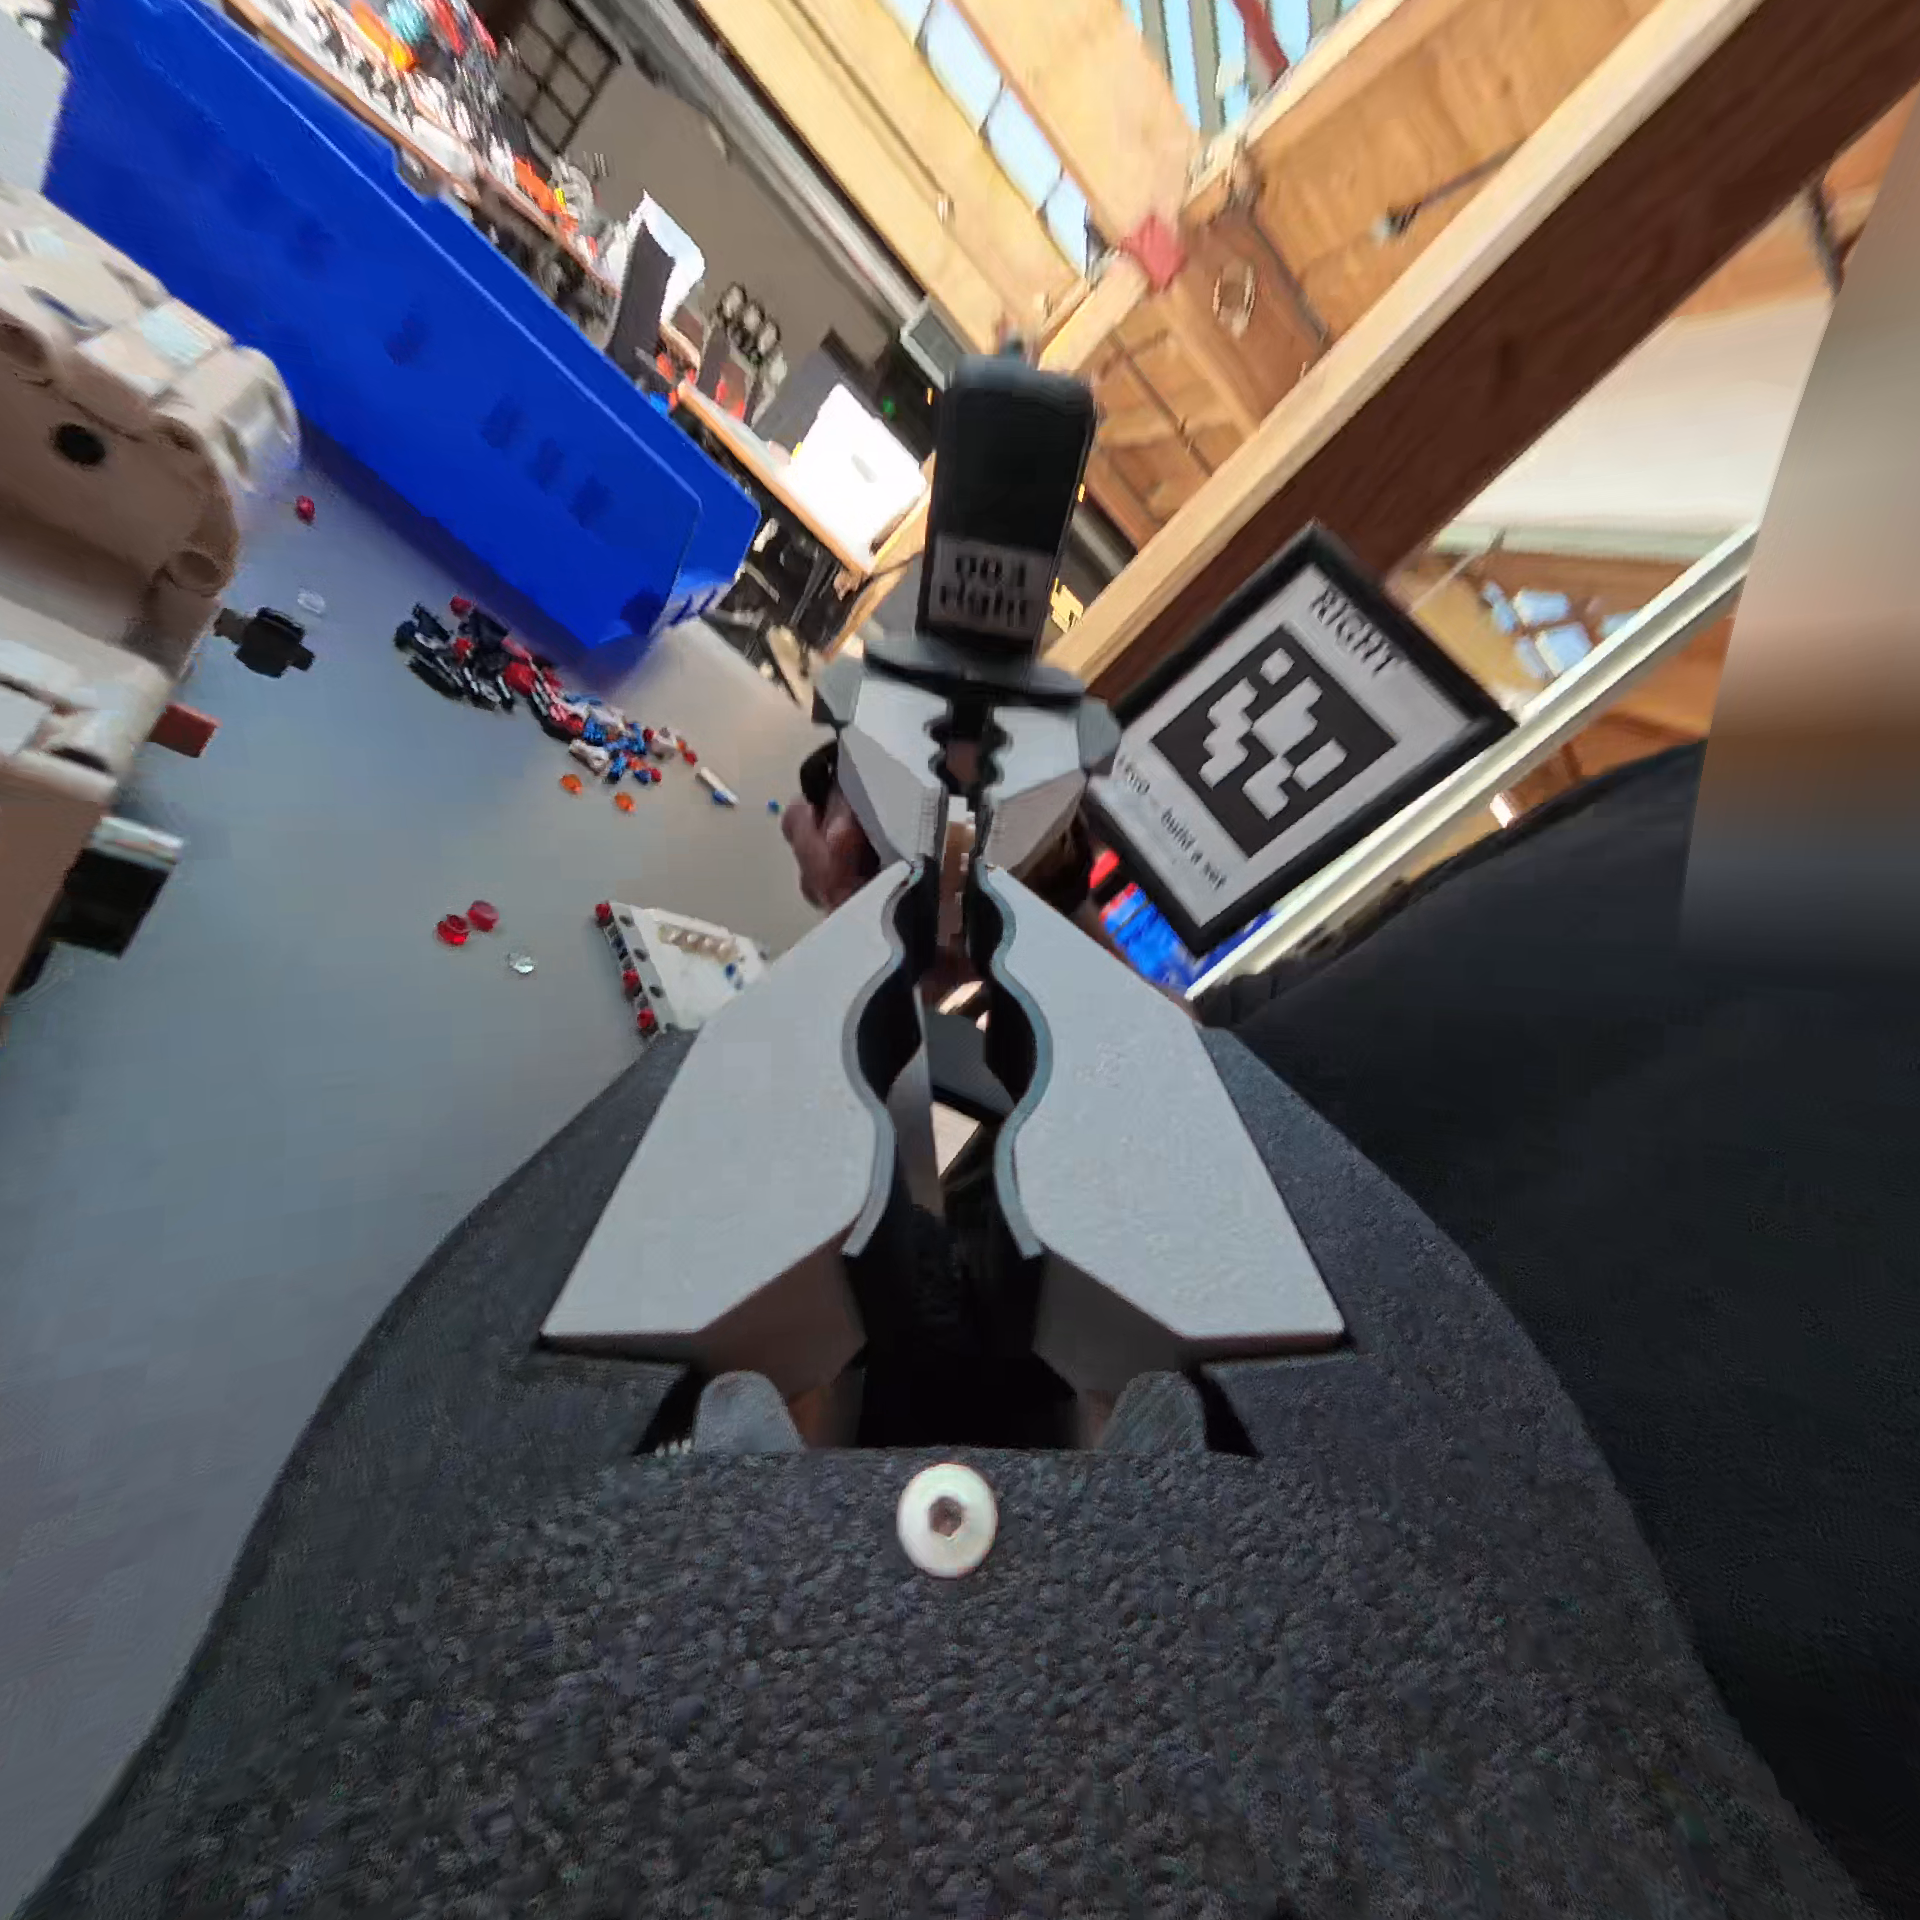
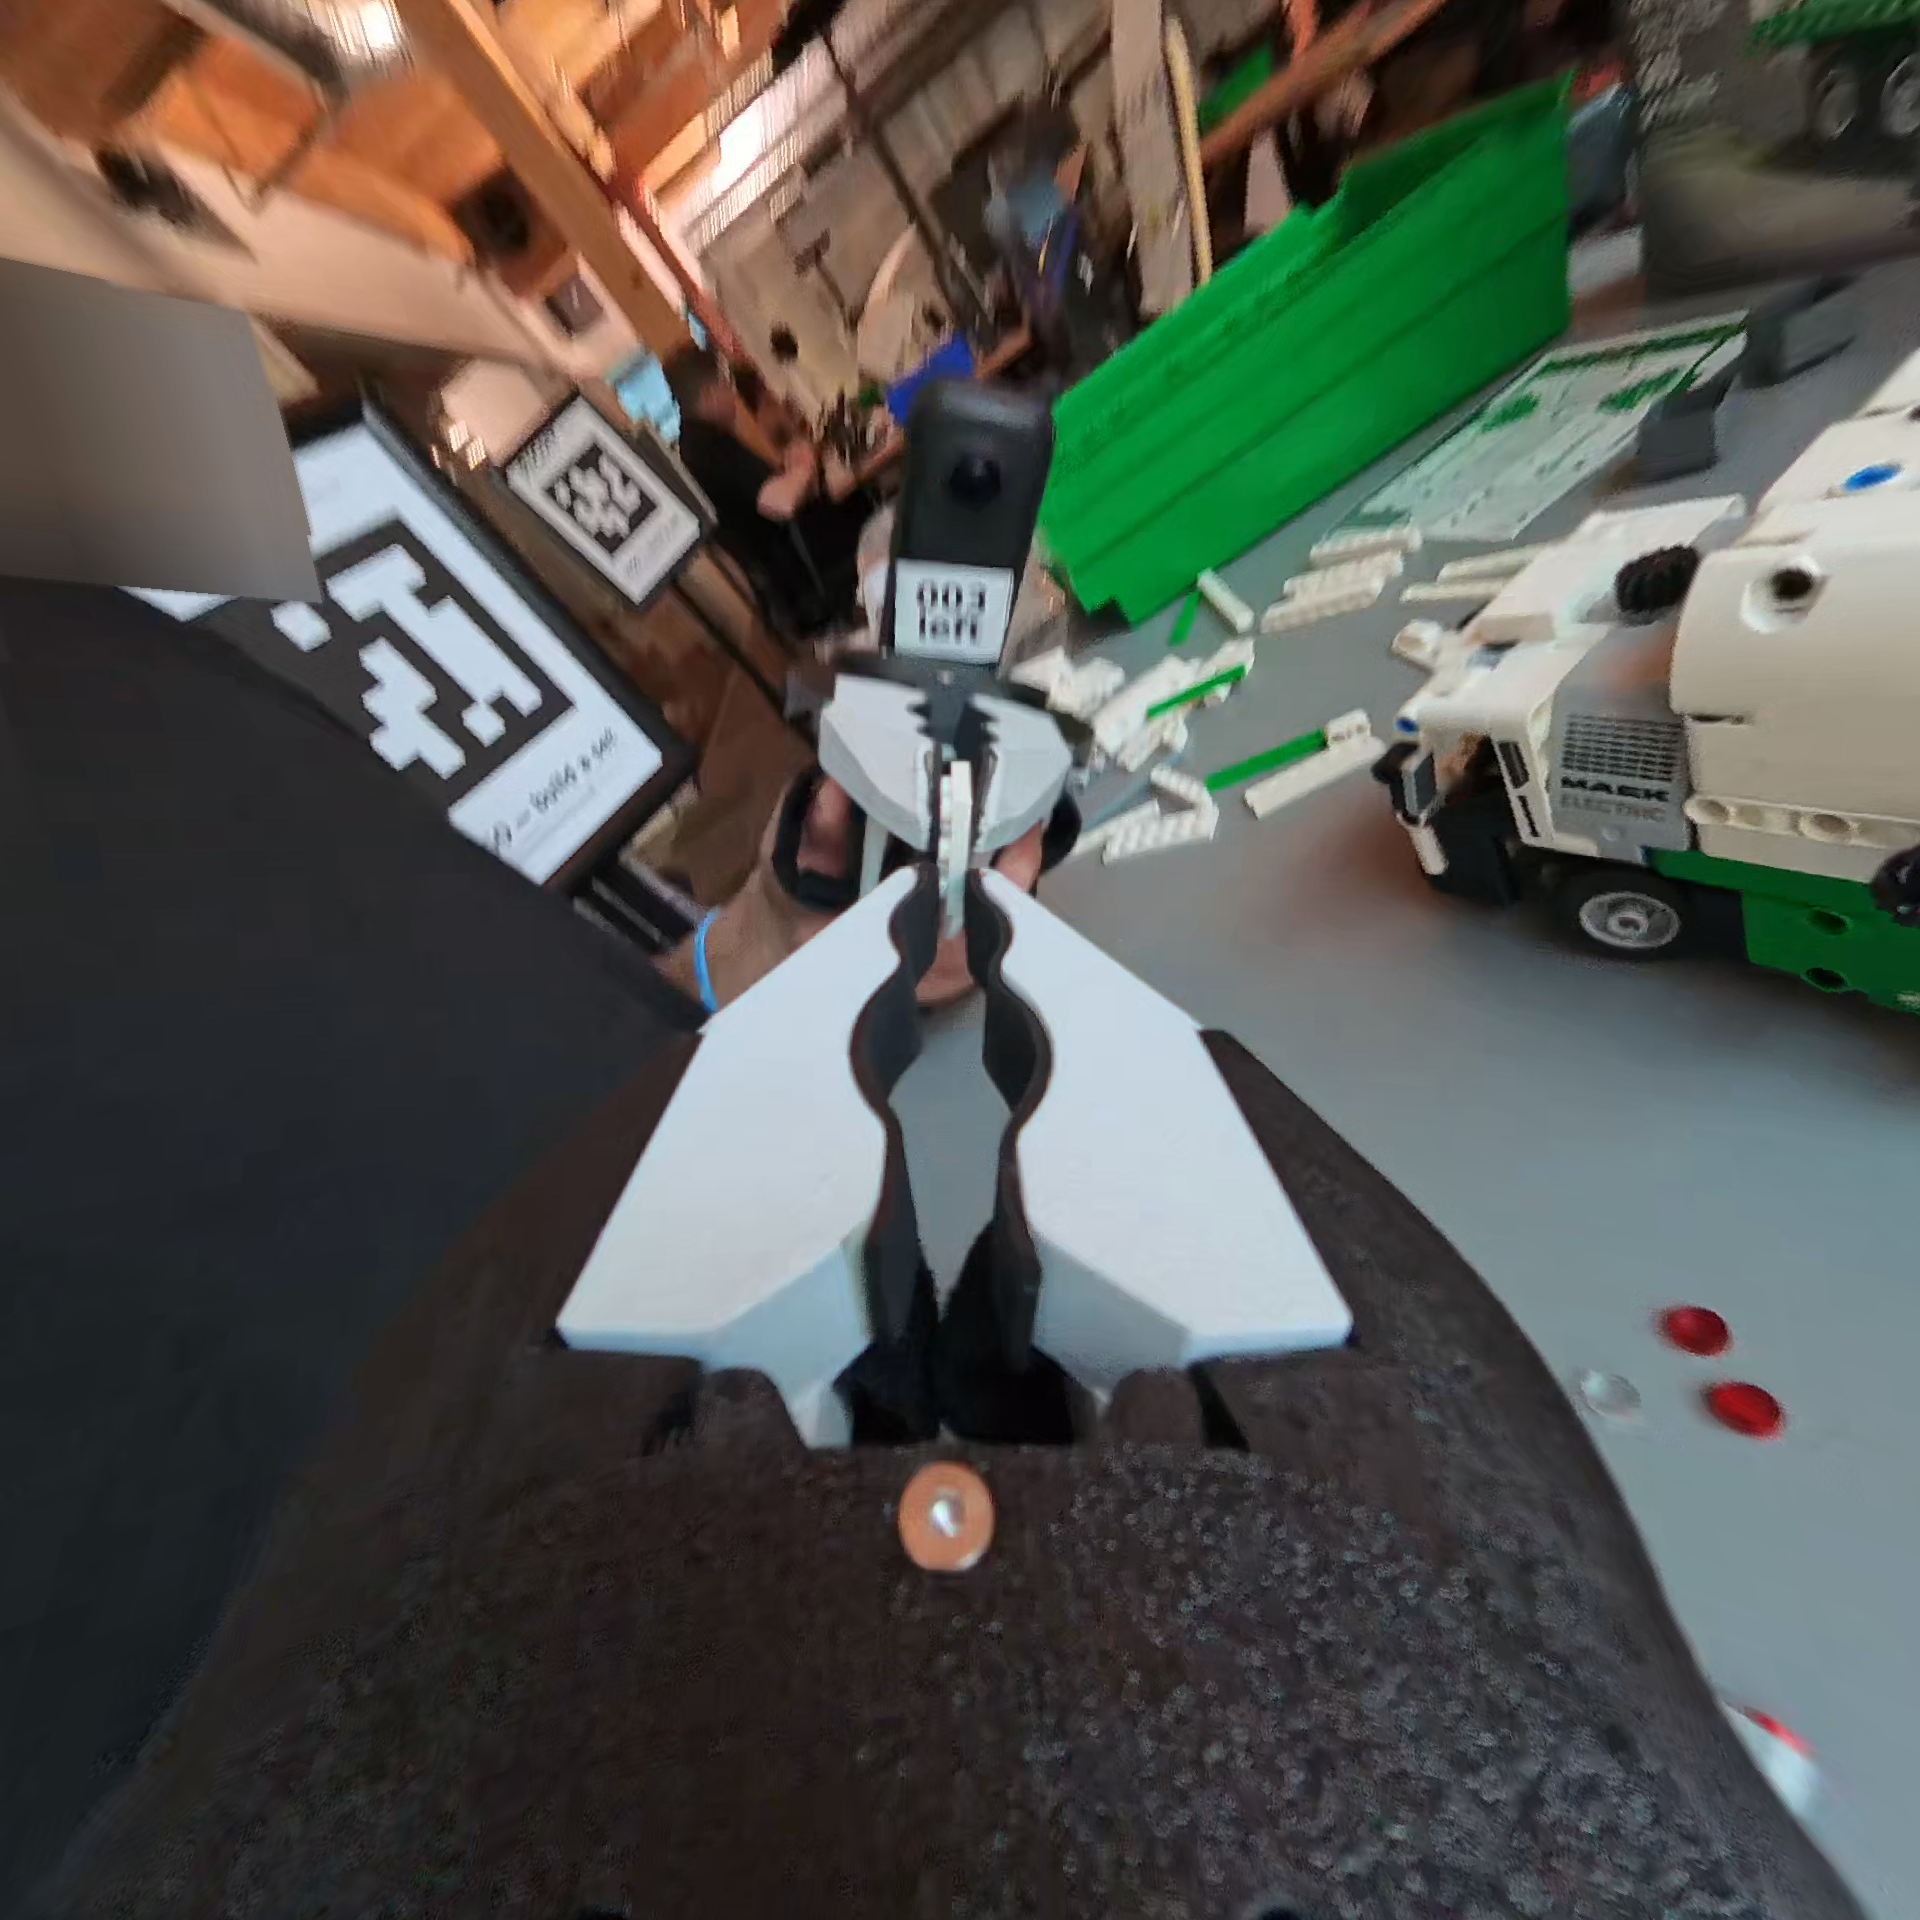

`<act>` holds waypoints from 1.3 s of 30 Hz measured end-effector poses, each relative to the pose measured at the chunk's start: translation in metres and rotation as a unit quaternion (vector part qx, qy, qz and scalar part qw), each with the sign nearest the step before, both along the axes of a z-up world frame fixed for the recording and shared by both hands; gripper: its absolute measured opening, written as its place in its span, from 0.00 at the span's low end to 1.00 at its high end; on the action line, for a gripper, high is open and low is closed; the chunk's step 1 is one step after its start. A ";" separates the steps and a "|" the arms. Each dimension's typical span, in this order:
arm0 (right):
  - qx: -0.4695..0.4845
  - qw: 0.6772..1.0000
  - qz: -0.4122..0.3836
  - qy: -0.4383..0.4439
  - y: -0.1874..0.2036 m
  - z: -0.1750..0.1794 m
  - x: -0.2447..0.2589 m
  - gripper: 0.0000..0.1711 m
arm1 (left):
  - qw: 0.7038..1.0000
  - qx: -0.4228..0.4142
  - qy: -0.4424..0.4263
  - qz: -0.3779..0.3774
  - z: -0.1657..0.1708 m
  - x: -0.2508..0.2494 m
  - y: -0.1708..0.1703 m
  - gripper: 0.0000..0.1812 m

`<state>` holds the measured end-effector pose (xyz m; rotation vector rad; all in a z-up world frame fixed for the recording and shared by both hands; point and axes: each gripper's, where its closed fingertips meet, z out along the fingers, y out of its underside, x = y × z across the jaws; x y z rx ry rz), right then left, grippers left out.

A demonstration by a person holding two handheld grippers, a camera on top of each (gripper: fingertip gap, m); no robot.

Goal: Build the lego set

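Observation:
My two grippers face each other tip to tip above the grey table (image 1: 312,1039). A thin white Lego plate (image 2: 954,831) stands on edge between them; in the left wrist view it shows edge-on (image 1: 941,883). My left gripper (image 1: 943,894) is shut on one end of it and also shows in the right wrist view (image 2: 951,774). My right gripper (image 2: 948,899) is shut on the other end and shows in the left wrist view (image 1: 961,774). A white and green Lego truck (image 2: 1683,748) stands on the table, its cab also in the left wrist view (image 1: 104,499).
A blue bin (image 1: 364,312) and a pile of small red, blue and black pieces (image 1: 520,675) lie far left. A green bin (image 2: 1299,395), a booklet (image 2: 1538,436) and loose white and green pieces (image 2: 1195,707) lie beyond. Red studs (image 2: 1714,1371) and a white subassembly (image 1: 675,966) sit nearby. My two grippers' fingertips are within a few centimetres of each other.

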<state>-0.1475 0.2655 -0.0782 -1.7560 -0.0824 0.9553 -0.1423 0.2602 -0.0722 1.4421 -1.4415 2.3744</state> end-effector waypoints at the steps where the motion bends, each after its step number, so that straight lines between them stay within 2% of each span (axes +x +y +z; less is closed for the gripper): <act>1: -0.022 0.999 0.029 -0.029 -0.006 -0.004 0.001 0.02 | 0.999 0.044 0.003 -0.018 -0.006 0.000 -0.006 0.02; 3: -0.065 0.990 0.080 -0.098 -0.016 -0.015 0.004 0.02 | 0.987 0.153 0.009 -0.054 -0.020 0.000 -0.016 0.02; 7: -0.121 0.954 0.160 -0.223 -0.028 -0.031 0.007 0.01 | 0.932 0.347 0.000 -0.103 -0.043 0.004 -0.026 0.03; 9: -0.132 0.938 0.184 -0.263 -0.031 -0.034 0.007 0.01 | 0.906 0.404 -0.008 -0.124 -0.050 0.005 -0.030 0.03; 11: -0.138 0.927 0.194 -0.289 -0.031 -0.037 0.009 0.01 | 0.893 0.430 -0.015 -0.129 -0.052 0.007 -0.031 0.02; 14: -0.141 0.932 0.184 -0.280 -0.029 -0.035 0.012 0.01 | 0.895 0.427 -0.030 -0.126 -0.050 0.009 -0.030 0.02; 16: -0.132 0.944 0.157 -0.260 -0.024 -0.031 0.017 0.02 | 0.909 0.401 -0.027 -0.115 -0.047 0.013 -0.027 0.02; 20: -0.083 0.971 0.085 -0.209 -0.020 -0.017 0.038 0.06 | 0.951 0.295 0.020 -0.094 -0.042 0.018 -0.016 0.02; 23: -0.088 0.970 0.000 -0.229 -0.026 -0.029 0.066 0.07 | 0.971 0.215 0.059 -0.086 -0.041 0.019 -0.010 0.02; 25: -0.082 0.971 -0.029 -0.222 -0.030 -0.032 0.060 0.07 | 0.978 0.160 0.094 -0.099 -0.044 0.017 -0.013 0.02; 27: -0.055 0.983 -0.045 -0.171 -0.024 -0.024 0.042 0.08 | 0.979 0.116 0.110 -0.124 -0.043 0.014 -0.021 0.02; 32: -0.065 0.996 -0.043 -0.038 -0.012 -0.028 0.025 0.08 | 0.978 0.126 0.089 -0.141 -0.048 0.013 -0.033 0.02; 39: -0.064 0.998 -0.023 0.006 -0.015 -0.030 0.019 0.02 | 0.978 0.128 0.077 -0.143 -0.044 0.015 -0.030 0.02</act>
